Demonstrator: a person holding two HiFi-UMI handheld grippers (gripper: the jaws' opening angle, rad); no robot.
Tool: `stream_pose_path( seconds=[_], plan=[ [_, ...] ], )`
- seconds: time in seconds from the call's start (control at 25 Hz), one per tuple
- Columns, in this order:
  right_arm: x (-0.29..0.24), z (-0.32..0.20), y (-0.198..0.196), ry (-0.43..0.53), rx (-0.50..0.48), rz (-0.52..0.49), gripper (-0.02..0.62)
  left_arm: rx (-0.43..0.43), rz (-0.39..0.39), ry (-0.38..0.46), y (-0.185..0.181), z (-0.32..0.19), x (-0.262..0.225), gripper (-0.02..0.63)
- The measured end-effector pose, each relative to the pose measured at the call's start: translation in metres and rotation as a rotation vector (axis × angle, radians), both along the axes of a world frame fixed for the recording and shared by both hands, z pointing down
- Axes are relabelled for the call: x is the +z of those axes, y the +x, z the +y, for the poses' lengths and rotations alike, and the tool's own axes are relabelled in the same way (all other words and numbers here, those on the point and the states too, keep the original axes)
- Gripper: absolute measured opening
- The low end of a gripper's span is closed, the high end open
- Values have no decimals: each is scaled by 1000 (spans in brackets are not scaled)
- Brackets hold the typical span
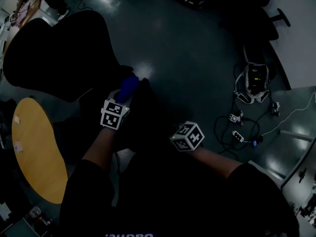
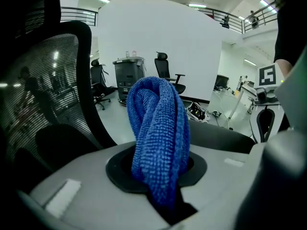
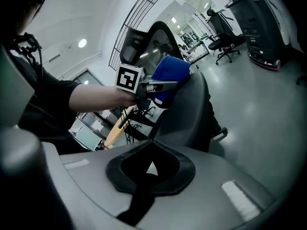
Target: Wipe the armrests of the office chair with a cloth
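Observation:
The black office chair's mesh backrest (image 1: pixel 59 53) fills the upper left of the head view. My left gripper (image 2: pixel 160 176) is shut on a bunched blue cloth (image 2: pixel 158 138), which stands up out of the jaws. In the right gripper view the cloth (image 3: pixel 169 73) sits at the far end of the dark grey armrest (image 3: pixel 184 116), with the left gripper (image 3: pixel 160 86) on it. My right gripper (image 3: pixel 146 174) is at the armrest's near end, its jaws shut with nothing seen between them. Its marker cube (image 1: pixel 187 136) shows over the dark seat.
A yellow round table (image 1: pixel 34 152) lies at the left. Cables and a power strip (image 1: pixel 237 132) trail on the floor at the right, near a grey bag (image 1: pixel 254 83). Another chair (image 2: pixel 165 71) and a black machine (image 2: pixel 128 75) stand farther off.

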State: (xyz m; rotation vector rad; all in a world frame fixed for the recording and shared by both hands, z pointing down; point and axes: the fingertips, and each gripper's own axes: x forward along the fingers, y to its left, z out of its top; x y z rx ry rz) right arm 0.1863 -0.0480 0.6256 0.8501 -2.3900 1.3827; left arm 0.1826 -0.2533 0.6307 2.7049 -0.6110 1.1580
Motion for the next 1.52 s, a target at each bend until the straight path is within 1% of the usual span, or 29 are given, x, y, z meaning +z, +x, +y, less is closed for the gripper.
stream_pose_path(
  seconds=[0.12,0.24,0.72,0.88,1.08,1.28,1.52],
  plan=[
    [0,1,0,-3,2,-4,5,-1,12,-9,0,10,-1,109],
    [1,4,0,-6,0,2,3,18,12,-13,-1,24,-1,110],
    [11,21,-3,-34,3,0,5,155,-32,-34,-6,97,-1,110],
    [14,26,-6,-45,-2,2,5,185,-38,-49,-9,121,-3,110],
    [22,28,-3,-74,25,13,5,196,-28,-75,-12,145,-6,110],
    [28,28,0,-86,36,7,5,267,-42,-102,-12,173,-7,110],
    [30,28,-1,-96,46,-1,5,328,-30,-166,-15,203,-12,110]
  ],
)
